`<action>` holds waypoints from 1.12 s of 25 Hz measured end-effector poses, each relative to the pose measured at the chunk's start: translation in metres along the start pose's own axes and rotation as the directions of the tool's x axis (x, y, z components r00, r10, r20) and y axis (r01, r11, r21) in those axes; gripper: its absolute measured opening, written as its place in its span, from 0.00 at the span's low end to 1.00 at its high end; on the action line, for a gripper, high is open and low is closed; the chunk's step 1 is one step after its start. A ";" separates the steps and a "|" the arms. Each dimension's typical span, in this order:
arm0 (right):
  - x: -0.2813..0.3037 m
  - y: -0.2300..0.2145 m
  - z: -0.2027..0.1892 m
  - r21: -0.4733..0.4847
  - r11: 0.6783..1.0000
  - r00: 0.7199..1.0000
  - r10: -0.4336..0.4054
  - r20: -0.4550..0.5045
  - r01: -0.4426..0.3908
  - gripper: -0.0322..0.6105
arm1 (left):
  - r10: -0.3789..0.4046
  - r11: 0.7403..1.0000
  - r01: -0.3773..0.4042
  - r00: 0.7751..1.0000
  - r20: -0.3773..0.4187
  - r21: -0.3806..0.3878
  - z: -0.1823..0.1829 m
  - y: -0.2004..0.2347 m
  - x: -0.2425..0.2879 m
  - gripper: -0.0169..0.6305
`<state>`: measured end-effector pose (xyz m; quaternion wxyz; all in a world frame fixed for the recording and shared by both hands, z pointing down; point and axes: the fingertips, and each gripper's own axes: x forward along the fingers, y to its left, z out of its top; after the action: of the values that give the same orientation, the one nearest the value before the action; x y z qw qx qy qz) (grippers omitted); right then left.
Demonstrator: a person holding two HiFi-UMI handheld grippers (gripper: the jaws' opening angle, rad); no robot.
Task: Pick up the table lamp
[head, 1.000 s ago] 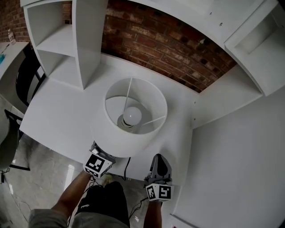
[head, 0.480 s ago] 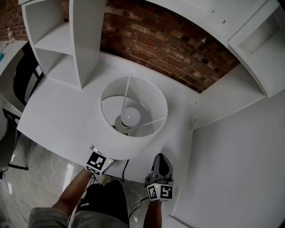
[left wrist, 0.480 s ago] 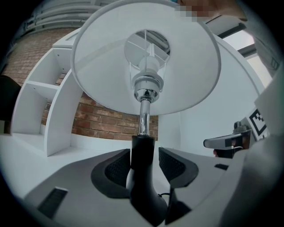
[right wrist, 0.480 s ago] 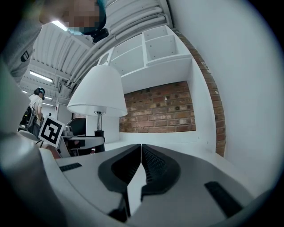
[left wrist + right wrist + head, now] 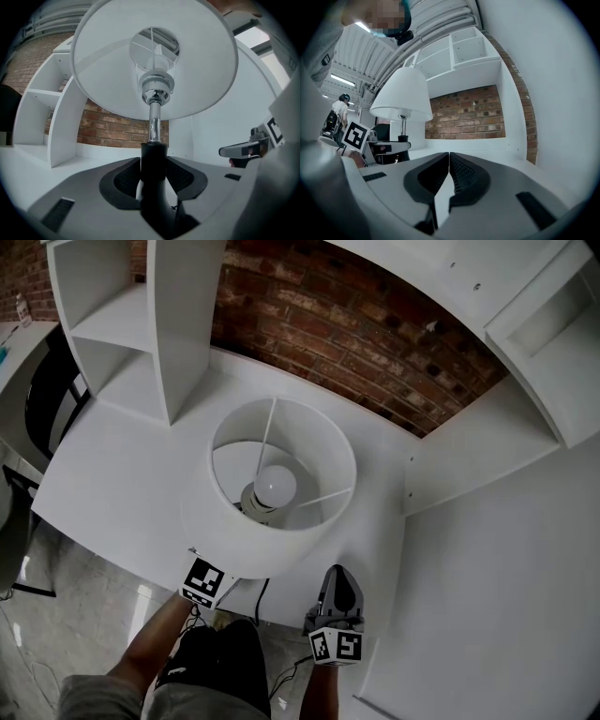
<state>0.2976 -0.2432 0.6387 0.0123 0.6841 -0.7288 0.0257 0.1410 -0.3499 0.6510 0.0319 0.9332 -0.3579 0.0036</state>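
The table lamp stands on the white desk [image 5: 122,484]. Its white drum shade [image 5: 234,540] is seen from above with the bulb [image 5: 277,486] inside. In the left gripper view the shade [image 5: 154,56] tops a chrome rod that runs into a black stem [image 5: 153,157]. My left gripper [image 5: 153,161] points level under the shade and its jaws are closing with that stem between them. Both pads touch the stem. From above only its marker cube [image 5: 203,582] shows. My right gripper [image 5: 336,572] rests at the desk's front edge, right of the lamp, shut and empty [image 5: 449,154].
A white shelf unit [image 5: 141,324] stands at the back left against a brick wall [image 5: 375,343]. A white side panel [image 5: 487,456] closes the desk on the right. A dark cord [image 5: 265,592] hangs over the front edge. A black chair [image 5: 47,399] is at the left.
The left gripper's grey body, which showed beside the shade's rim, now lies hidden under it. The shade sits slightly differently in view. The right gripper has not moved.
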 end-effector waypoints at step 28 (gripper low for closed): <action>-0.011 0.011 0.020 -0.004 1.000 1.000 -0.003 0.025 0.003 0.09 | -0.071 0.996 0.074 0.996 -0.056 0.056 0.018 -0.013 -0.019 0.26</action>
<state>0.2872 -0.2330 0.6180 0.0047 0.6854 -0.7280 0.0156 0.1352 -0.3292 0.6317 0.0147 0.9456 -0.3227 0.0383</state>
